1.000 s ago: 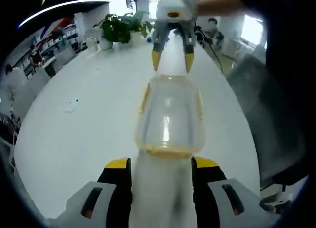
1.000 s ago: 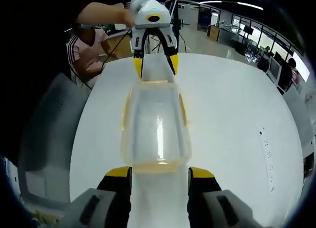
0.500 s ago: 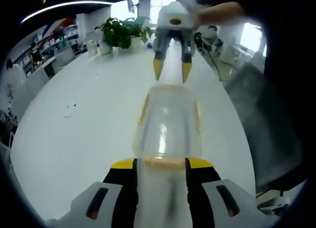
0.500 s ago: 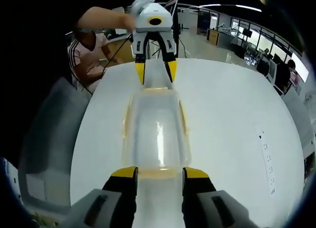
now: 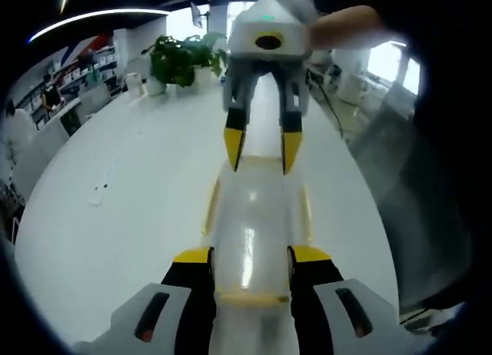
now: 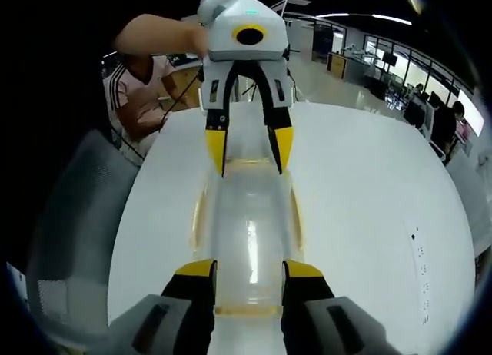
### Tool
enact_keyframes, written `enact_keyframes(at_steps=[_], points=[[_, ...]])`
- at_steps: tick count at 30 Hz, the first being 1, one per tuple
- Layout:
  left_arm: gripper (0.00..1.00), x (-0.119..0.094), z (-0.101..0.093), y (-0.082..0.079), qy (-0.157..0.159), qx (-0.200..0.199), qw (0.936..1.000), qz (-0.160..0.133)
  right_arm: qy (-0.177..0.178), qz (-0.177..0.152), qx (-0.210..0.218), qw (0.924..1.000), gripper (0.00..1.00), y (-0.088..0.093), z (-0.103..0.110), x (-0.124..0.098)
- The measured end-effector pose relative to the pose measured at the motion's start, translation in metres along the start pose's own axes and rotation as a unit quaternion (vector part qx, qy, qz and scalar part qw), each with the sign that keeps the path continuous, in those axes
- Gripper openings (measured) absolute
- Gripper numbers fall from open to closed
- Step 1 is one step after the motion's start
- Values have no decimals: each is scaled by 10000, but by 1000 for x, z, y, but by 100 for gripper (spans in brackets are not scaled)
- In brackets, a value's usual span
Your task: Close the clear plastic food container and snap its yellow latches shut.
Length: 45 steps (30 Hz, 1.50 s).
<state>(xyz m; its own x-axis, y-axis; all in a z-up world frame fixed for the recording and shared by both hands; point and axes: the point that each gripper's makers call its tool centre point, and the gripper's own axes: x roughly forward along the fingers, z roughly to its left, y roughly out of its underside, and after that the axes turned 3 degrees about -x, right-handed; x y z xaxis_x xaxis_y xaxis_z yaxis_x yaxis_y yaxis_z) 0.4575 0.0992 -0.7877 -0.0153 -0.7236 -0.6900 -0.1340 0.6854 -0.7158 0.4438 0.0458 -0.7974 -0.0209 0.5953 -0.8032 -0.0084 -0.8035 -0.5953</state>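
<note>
The clear rectangular plastic food container with yellow latches [image 5: 254, 232] lies lengthwise on the white table [image 5: 123, 209], lid apparently on, so the latching step seems in hand. The left gripper [image 5: 250, 255] and right gripper [image 6: 246, 269] straddle opposite ends, jaws spread, gripping nothing. Next, each likely presses its end latch down. The left gripper view shows a potted plant [image 5: 181, 59]; the right gripper view shows a seated person [image 6: 142, 94].

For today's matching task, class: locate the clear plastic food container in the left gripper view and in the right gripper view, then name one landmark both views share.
Left gripper view: the clear plastic food container lies centre-low, between this view's own jaws.
Right gripper view: the container lies centre-low, again between the near jaws.
Shared landmark: the white table under it.
</note>
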Motion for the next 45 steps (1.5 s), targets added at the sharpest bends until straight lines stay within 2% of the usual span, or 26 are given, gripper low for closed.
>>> enact_keyframes(at_steps=[8, 18, 23, 30, 32, 34, 42, 45], points=[[34, 12, -6, -15, 97, 45, 9998, -137, -36, -89, -72, 9999, 31, -14, 0, 10], [34, 25, -15, -18, 201, 111, 9997, -108, -76, -89, -88, 9999, 34, -18, -5, 15], [35, 31, -18, -16, 145, 296, 9994, 57, -129, -25, -128, 9998, 37, -18, -8, 18], [37, 32, -24, -19, 126, 343, 9993, 33, -191, -18, -167, 9997, 40, -22, -13, 18], [37, 33, -25, -18, 78, 395, 9992, 72, -237, 6, -164, 9996, 43, -22, -15, 18], [38, 34, -25, -12, -9, 646, 9975, 275, -292, 53, -156, 9994, 45, -20, -16, 18], [41, 36, -34, -12, -117, 738, 9967, 309, -592, 212, -80, 9980, 55, -18, -16, 19], [45, 38, -38, -10, -178, 784, 9960, 397, -718, 252, 8, 9971, 60, -18, -15, 21]])
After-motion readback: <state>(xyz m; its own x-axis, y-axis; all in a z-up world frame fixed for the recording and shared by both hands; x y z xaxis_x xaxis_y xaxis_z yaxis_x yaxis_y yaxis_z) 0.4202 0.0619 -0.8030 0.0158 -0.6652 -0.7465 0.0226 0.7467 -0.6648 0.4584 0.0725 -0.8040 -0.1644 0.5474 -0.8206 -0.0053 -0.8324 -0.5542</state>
